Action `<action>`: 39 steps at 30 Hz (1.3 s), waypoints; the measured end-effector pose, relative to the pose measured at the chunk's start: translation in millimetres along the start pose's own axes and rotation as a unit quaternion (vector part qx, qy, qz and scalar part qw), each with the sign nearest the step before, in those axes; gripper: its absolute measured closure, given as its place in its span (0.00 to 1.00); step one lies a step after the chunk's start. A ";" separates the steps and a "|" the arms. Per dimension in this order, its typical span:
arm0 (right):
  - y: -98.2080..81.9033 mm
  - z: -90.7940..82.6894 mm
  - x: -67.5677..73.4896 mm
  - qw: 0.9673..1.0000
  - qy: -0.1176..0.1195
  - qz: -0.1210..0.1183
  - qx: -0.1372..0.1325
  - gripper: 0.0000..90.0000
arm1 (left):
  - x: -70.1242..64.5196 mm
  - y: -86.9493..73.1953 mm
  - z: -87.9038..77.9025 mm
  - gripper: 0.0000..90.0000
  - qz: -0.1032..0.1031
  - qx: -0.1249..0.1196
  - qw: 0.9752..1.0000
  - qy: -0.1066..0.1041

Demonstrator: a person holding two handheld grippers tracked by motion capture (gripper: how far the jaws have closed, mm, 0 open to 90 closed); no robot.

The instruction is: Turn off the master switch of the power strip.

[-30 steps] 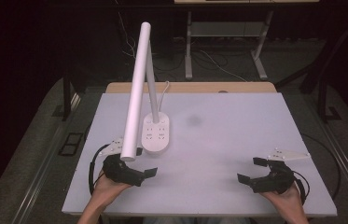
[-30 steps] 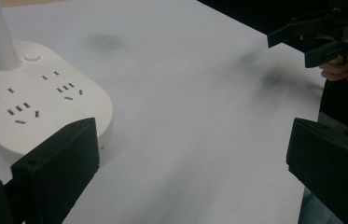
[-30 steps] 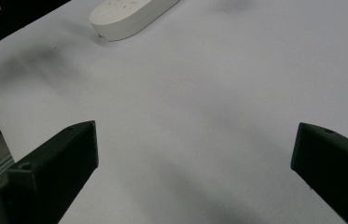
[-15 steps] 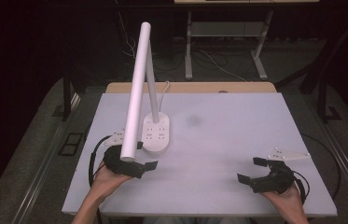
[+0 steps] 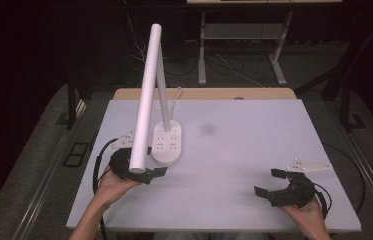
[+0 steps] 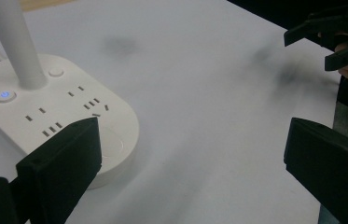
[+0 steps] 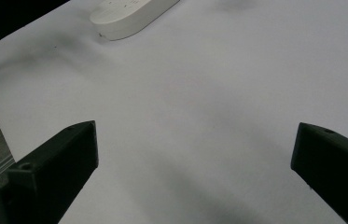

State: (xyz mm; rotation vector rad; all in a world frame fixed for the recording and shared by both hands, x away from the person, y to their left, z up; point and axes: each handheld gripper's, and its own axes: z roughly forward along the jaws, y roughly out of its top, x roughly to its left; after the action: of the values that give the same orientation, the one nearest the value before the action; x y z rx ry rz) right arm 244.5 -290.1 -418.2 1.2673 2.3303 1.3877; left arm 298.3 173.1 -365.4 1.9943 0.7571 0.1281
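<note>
A white desk lamp stands on the table, its oval base (image 5: 168,144) carrying sockets and buttons, with a small blue light (image 6: 4,95) lit on it. Its long white tube head (image 5: 145,100) reaches forward and down over my left hand. My left gripper (image 5: 154,173) is open just in front of the base; in the left gripper view its left jaw overlaps the base's near edge (image 6: 115,144). My right gripper (image 5: 269,182) is open near the front right of the table, holding nothing. The base (image 7: 129,16) lies far off in the right gripper view.
The white table top (image 5: 244,145) has a faint dark smudge (image 5: 207,129) near its middle. A wooden strip (image 5: 214,93) runs along the far edge. The lamp's cord (image 5: 178,93) goes off the back. Metal desk legs (image 5: 279,60) stand behind on the dark floor.
My left gripper has moved forward and to the right, closer to the lamp base. The right gripper has stayed where it was.
</note>
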 end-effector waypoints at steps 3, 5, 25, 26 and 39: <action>-0.3 -0.1 -0.6 1.000 0.000 -0.001 -0.001 0.00 | 2.5 2.3 -0.5 0.03 0.000 0.002 1.000 0.001; -0.3 -0.2 -0.9 1.000 -0.001 -0.001 -0.001 0.00 | 4.0 4.3 -1.0 0.04 0.000 0.001 1.000 0.003; -0.7 0.2 -2.1 1.000 -0.004 0.001 -0.001 0.00 | 28.5 23.1 -8.7 0.04 -0.010 0.008 1.000 0.024; -0.7 0.2 -2.1 1.000 -0.004 0.001 -0.001 0.00 | 30.0 23.8 -9.1 0.03 -0.011 0.007 1.000 0.025; -0.9 -0.3 -2.9 1.000 -0.007 0.001 -0.002 0.00 | 44.6 35.4 -8.3 0.04 -0.015 0.015 0.999 0.033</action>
State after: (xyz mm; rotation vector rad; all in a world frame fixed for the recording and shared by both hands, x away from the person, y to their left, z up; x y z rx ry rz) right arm 245.6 -292.5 -419.5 1.2750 2.3172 1.3795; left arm 347.0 192.1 -341.4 2.0143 0.8359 0.1664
